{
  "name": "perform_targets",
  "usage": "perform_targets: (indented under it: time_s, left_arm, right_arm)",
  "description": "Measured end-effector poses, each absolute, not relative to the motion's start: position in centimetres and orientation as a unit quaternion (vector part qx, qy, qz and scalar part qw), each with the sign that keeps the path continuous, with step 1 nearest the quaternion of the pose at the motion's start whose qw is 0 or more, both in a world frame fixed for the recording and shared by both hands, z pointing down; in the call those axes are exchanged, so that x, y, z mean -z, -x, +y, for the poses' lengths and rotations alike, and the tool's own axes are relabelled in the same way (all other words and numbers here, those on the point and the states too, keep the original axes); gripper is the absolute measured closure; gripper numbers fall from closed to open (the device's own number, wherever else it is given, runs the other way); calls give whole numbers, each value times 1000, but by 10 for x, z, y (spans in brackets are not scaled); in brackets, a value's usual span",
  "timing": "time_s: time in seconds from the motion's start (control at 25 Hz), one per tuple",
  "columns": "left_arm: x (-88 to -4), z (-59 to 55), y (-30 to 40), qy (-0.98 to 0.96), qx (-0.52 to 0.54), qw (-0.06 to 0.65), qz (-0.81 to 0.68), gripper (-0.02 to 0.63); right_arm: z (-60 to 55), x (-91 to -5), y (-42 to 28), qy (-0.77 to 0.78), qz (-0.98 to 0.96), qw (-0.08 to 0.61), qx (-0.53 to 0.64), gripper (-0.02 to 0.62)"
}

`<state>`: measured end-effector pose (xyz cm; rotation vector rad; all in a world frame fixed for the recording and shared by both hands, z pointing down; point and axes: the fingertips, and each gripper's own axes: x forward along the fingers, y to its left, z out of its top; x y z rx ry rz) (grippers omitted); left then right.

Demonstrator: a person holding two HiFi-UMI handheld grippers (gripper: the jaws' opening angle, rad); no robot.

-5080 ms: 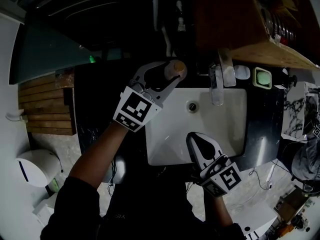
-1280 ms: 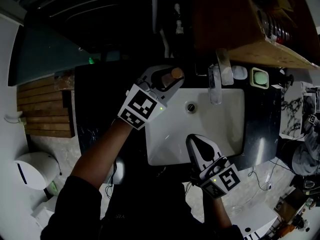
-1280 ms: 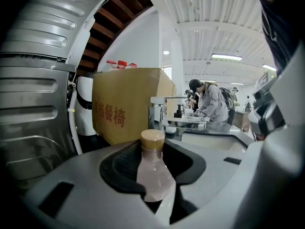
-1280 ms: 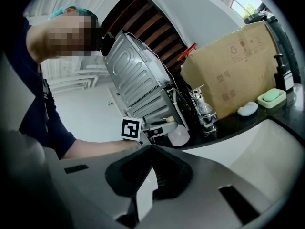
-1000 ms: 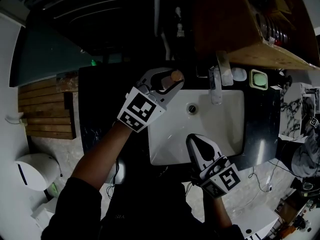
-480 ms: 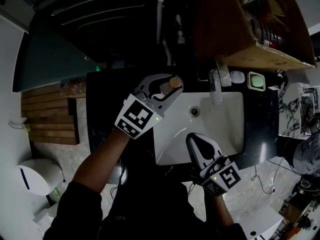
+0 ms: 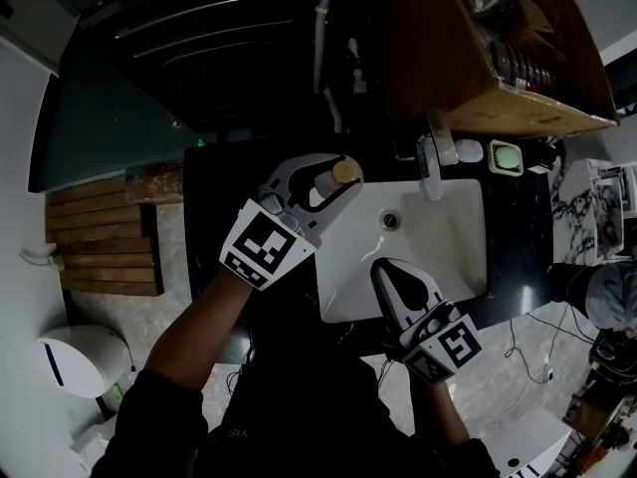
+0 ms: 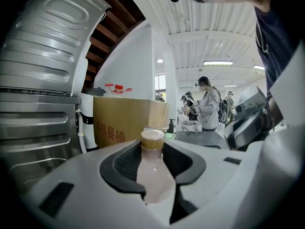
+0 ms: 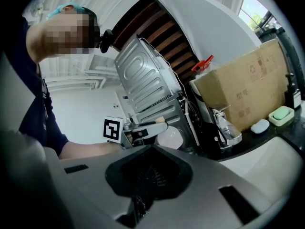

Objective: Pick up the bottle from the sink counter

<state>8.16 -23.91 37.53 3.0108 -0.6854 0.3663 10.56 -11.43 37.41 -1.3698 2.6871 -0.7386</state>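
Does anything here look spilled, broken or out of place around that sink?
Nothing stands out. The bottle sits upright and capped between the jaws of the left hand-held gripper, and the white sink shows no spill or damage. The right hand-held gripper is shut and empty.

White: left claw, right claw; dark sleeves

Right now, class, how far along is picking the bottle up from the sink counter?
Done: the left tongs are closed on the bottle below its cap. In hand: it appears lifted clear of the sink counter, judged from the right gripper view. Left: little, perhaps only carrying it away. The right tongs are shut and empty.
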Motion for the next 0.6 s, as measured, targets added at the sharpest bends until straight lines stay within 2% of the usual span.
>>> perform_targets:
  time_s: [0.6]
  left_arm:
    - [-324,-201,-35,-971,-94,-2,-220,465]
  right_arm:
    - [-101,-341,-75,444,872,20,203,571]
